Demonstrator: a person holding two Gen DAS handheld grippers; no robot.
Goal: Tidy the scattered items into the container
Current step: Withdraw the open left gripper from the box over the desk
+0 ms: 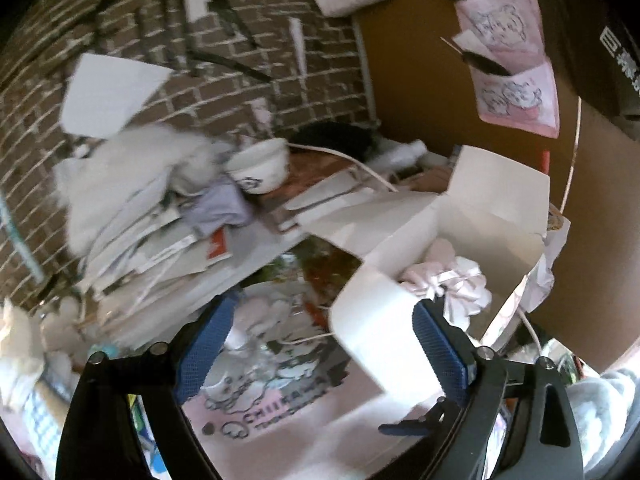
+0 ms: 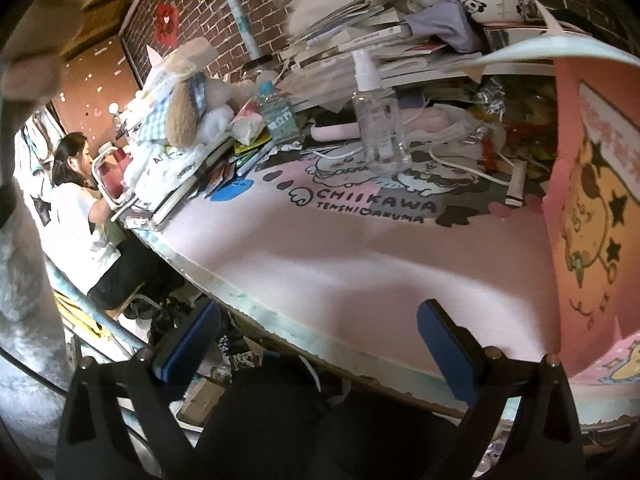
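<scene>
Spray bottle (image 2: pixel 376 120) upright well beyond right gripper (image 2: pixel 320 344), both jaws wide, empty

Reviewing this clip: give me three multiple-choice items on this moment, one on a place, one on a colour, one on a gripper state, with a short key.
1. Where does the clear spray bottle stand?
A. upright on the pink desk mat
B. inside the white box
C. on the stack of books

2. What colour are the pads on the gripper fingers?
A. red
B. blue
C. yellow

3. How is the right gripper?
A. shut on the bottle
B. shut on a cable
C. open, holding nothing

Key: 1 A, the bottle stands upright on the mat's printed part, in front of the clutter. 2 B, both wrist views show blue textured pads. 3 C, its fingers are wide apart near the table edge with nothing between them.
</scene>
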